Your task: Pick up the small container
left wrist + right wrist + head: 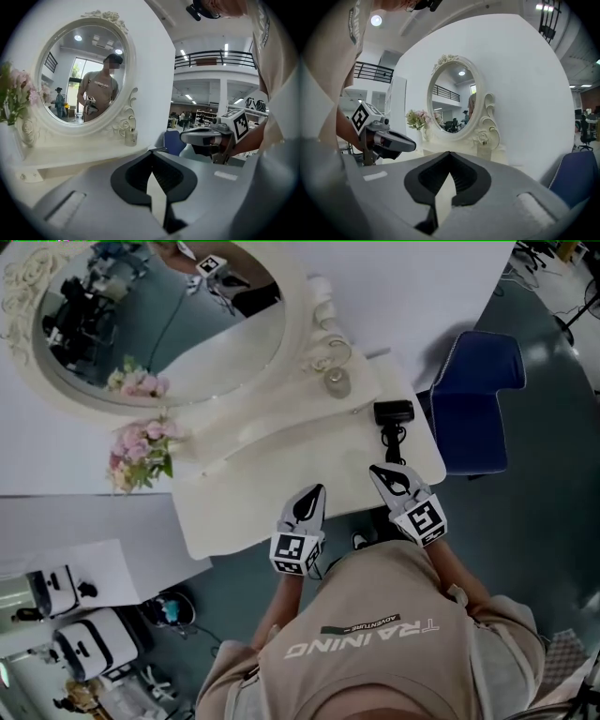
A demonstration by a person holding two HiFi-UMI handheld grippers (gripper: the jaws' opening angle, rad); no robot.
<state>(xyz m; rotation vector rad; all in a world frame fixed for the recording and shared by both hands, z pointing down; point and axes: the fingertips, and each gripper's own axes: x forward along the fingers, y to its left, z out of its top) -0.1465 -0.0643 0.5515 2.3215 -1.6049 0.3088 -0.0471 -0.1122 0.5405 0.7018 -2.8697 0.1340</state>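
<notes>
small container [337,382] on white dressing table [246,507] just beside the oval mirror [159,329] frame, left gripper [317,491] and right gripper [378,472] well short of the mirror, jaws together, empty

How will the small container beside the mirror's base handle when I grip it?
The small container looks squat and round, so it probably stands steady but could roll if knocked onto its side. It seems small enough to be light. Its pale surface looks smooth, so it may slip in a loose grip.
</notes>
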